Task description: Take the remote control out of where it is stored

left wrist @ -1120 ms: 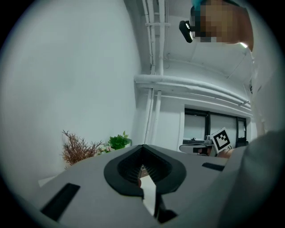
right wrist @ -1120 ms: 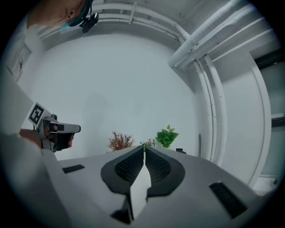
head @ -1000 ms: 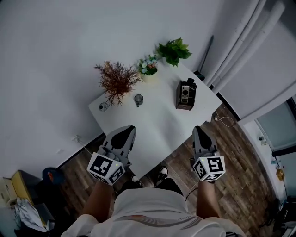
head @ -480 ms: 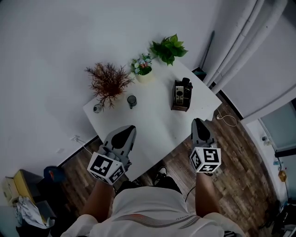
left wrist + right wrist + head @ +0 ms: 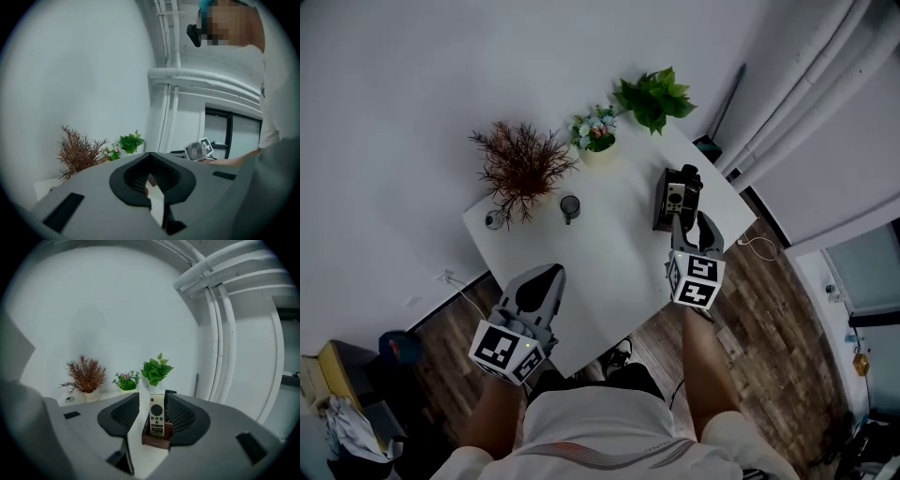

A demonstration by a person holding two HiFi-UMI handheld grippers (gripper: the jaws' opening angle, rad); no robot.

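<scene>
Jaws on my right gripper (image 5: 153,397) stand apart. They have just been opening, and the slim white remote control (image 5: 156,413) shows in the gap between them, with neither pad pressing on it. Remote stands upright, buttons toward me, in a small dark-brown wooden holder (image 5: 157,439), not yet lifted out. Holder sits on the white rectangular table (image 5: 600,253), near its right edge in the head view, and my right gripper's tips are just beside it. Left gripper (image 5: 150,157): jaws closed together, nothing between them. It hangs over the near left corner of the table, well apart from the holder. Far edge of the table has a reddish-brown dried plant (image 5: 520,161), a small pot of flowers (image 5: 596,131) and a green leafy plant (image 5: 654,97); all are clear of both grippers.
</scene>
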